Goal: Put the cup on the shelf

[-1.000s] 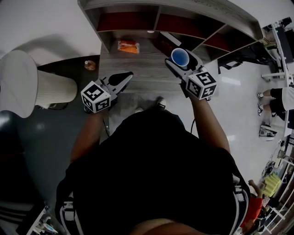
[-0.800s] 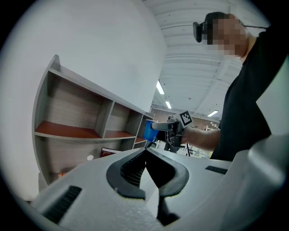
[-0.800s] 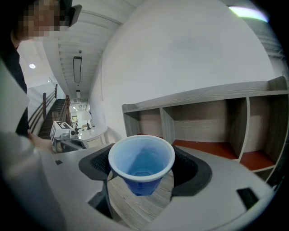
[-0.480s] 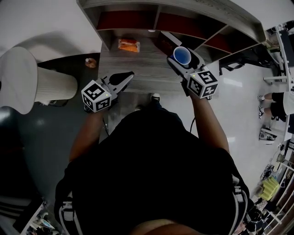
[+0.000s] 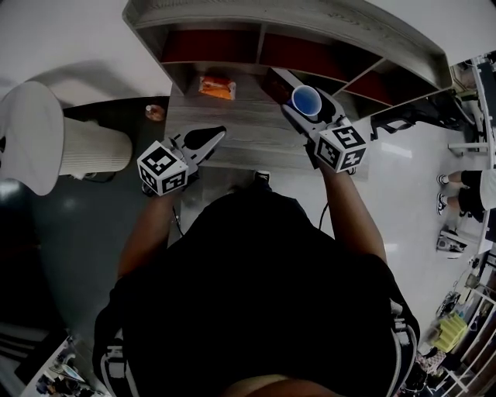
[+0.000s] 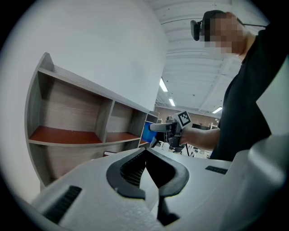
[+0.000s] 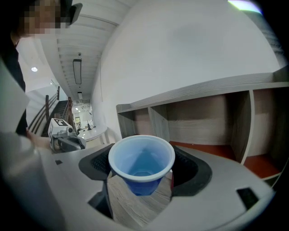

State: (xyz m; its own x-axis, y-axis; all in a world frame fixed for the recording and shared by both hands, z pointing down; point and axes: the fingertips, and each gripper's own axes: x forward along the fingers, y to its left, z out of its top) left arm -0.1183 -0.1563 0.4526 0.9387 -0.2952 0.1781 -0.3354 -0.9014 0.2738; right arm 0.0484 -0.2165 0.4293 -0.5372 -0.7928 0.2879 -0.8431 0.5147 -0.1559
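**Cup in transit, shelf not yet reached**

Item 1, blue cup [image 7: 141, 163]: upright, mouth up and empty, held above the back right part of the grey wood counter [image 5: 240, 128]. It touches neither the counter nor the shelf.

Item 2, right gripper [image 5: 308, 105]: jaws closed onto the cup's sides from left and right, and I read the grip as firm.

Item 3, left gripper [image 5: 208, 139]: jaws brought together with nothing between them. It is idle over the counter's front edge, well apart from the cup.

Item 4, shelf [image 5: 256, 19]: open compartments with red floors along the counter's back edge. Those I can see are bare.

Item 5, orange packet [image 5: 216, 85]: lies at the counter's back edge, left of the cup.

Status, my judgement: pickup and approach are done. Carrying the cup into a compartment, setting it down and releasing it remain.
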